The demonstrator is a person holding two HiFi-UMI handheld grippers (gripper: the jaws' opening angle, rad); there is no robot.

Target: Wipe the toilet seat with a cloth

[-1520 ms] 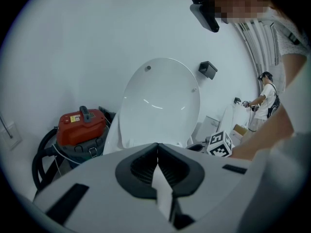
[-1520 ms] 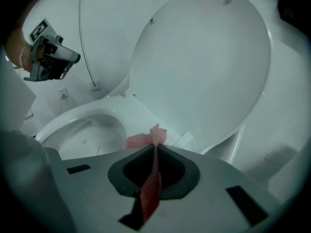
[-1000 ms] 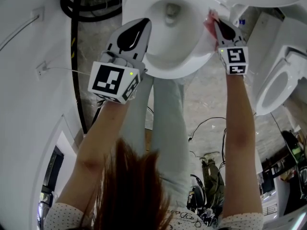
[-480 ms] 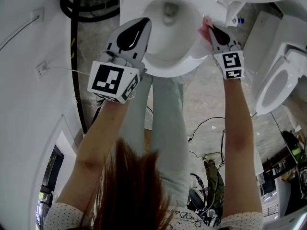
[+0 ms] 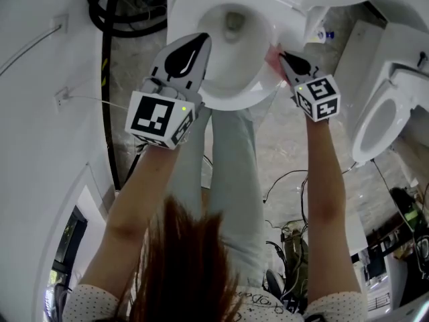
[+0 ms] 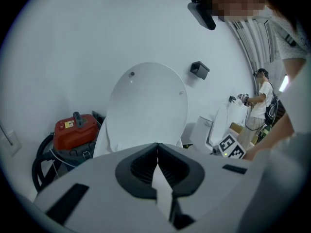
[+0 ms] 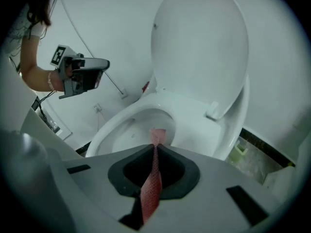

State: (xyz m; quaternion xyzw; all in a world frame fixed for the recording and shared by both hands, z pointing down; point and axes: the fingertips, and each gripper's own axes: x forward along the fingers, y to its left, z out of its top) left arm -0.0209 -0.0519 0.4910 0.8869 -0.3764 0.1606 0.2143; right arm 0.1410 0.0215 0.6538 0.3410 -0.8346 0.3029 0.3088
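The right tool (image 7: 155, 148), clamped on the pink cloth (image 7: 158, 135), holds it at the toilet seat's (image 7: 194, 113) right rim, wiping apparently partway with most of the ring left, while the left tool (image 6: 156, 148) hovers closed and empty.

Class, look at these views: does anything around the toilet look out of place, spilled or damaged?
No spill or damage shows. The oddities are a red vacuum parked beside the toilet and a black hose trailing over the floor.

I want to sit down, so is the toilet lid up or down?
Up. In the right gripper view the lid stands upright behind the seat, leaving the seat uncovered.
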